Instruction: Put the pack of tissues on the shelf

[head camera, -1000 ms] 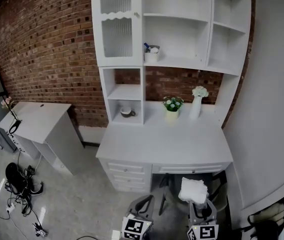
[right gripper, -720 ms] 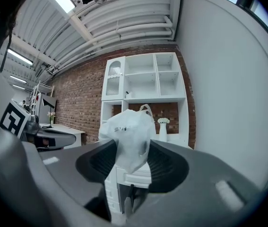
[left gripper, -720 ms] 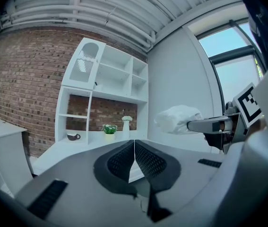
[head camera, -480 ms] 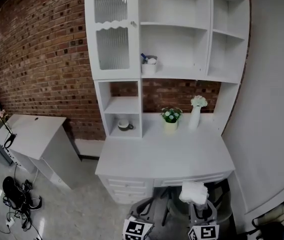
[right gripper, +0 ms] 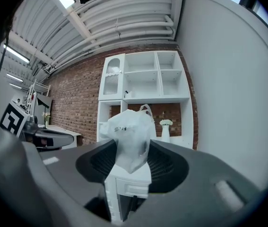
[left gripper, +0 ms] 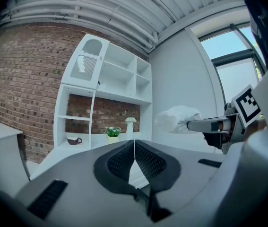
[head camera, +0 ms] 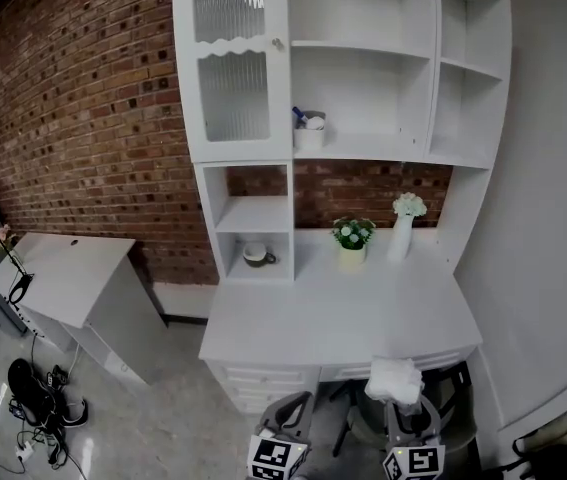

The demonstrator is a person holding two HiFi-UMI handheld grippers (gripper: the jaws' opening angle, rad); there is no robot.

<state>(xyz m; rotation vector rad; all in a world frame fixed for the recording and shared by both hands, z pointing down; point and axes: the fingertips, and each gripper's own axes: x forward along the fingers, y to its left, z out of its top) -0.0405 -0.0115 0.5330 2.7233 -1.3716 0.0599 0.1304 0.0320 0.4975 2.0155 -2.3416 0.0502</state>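
Note:
A white pack of tissues [head camera: 394, 380] [right gripper: 127, 137] sticks up between the jaws of my right gripper [head camera: 396, 404], which is shut on it in front of the desk's near edge. In the left gripper view the pack [left gripper: 177, 118] shows at the right, held out from the right gripper. My left gripper [head camera: 291, 415] [left gripper: 134, 146] is beside it on the left, shut with nothing between its jaws. Ahead stands the white shelf unit [head camera: 363, 148] [right gripper: 145, 81] over the desk [head camera: 343, 313], with open compartments and a glass door [head camera: 233, 63] at the upper left.
On the desk are a small potted plant [head camera: 351, 236] and a white vase of flowers [head camera: 403, 226]. A cup [head camera: 255, 256] sits in a low cubby, a white pot [head camera: 309, 131] on the middle shelf. A chair [head camera: 448, 408] is under the desk. A side table [head camera: 58, 273] stands left, a wall right.
The view has drawn nearer to the desk and shifted slightly, the shelf unit appearing larger. Both grippers stay low at the frame's bottom, the right one still holding the pack.

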